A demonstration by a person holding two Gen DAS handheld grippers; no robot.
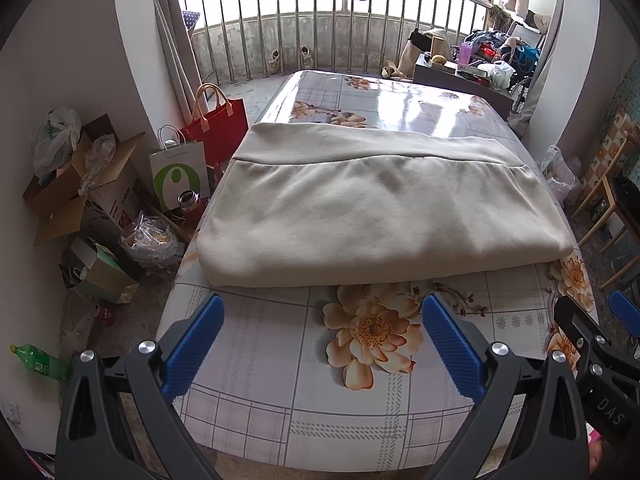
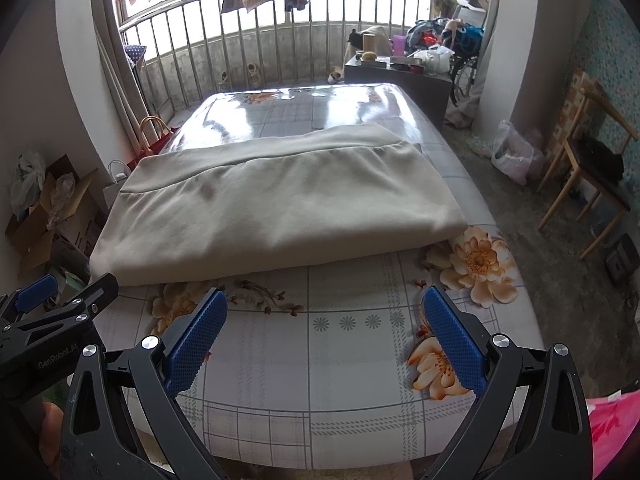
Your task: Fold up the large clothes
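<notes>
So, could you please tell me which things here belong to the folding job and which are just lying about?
Part of the job:
- beige garment, folded on the bed
- left gripper, open, above the bed
- right gripper, open, above the bed

Just lying about:
- red bag
- white paper bag
- cardboard box
- green bottle
- wooden chair

The left gripper (image 1: 320,344) had black plastic arms with triangular cut-outs and round silver screw heads at the pivots. Its fingers (image 1: 194,346) wore blue pads with a fine diamond-grid texture. The right gripper (image 2: 325,342) was built alike, with the same blue textured fingers (image 2: 454,344). In the left wrist view its black body bore the white letters "DAS"; in the right wrist view the left one's body read "GenRobot.AI".
</notes>
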